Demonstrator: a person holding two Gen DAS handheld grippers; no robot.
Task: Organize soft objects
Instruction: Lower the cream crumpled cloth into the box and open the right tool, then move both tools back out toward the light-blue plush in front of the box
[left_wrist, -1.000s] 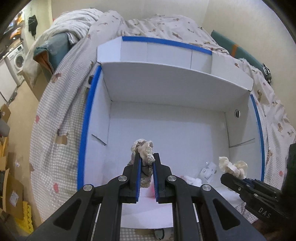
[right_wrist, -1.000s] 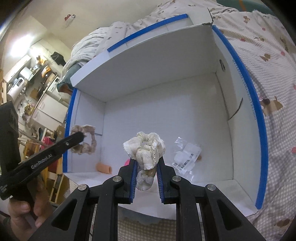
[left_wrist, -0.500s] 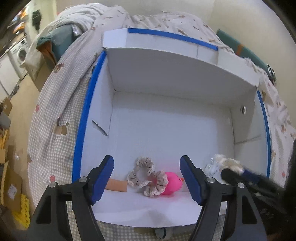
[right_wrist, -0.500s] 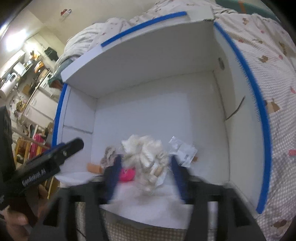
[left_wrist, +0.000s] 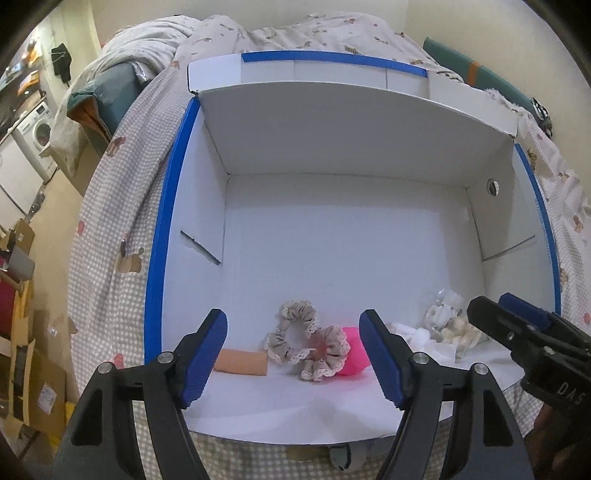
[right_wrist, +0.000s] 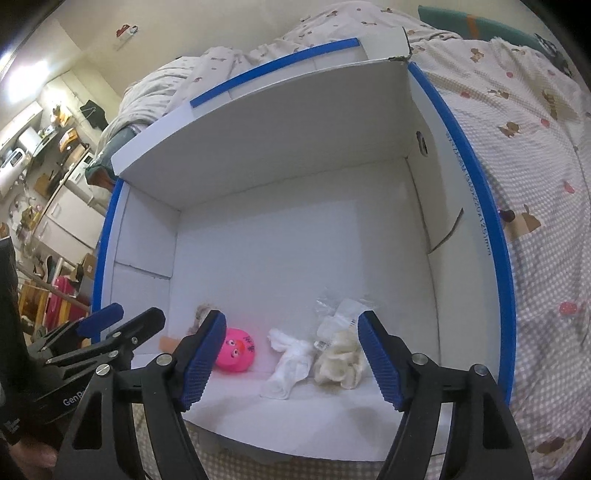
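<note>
Lying flat crosswise, beige scrunchie (left_wrist: 308, 339) in box (left_wrist: 192, 192)

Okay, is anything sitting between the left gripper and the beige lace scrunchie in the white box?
Nothing visible does. The left gripper hangs open above the beige scrunchie, which lies on the white box floor against the pink ball. Its jaws have just been opening, with nothing pinched between them.

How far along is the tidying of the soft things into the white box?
Done: the beige scrunchie, cream scrunchie, pink ball, white cloth and tan roll lie in the box. In hand: nothing; left tongs and right tongs have just opened, empty. Left: no other loose soft things show.
</note>
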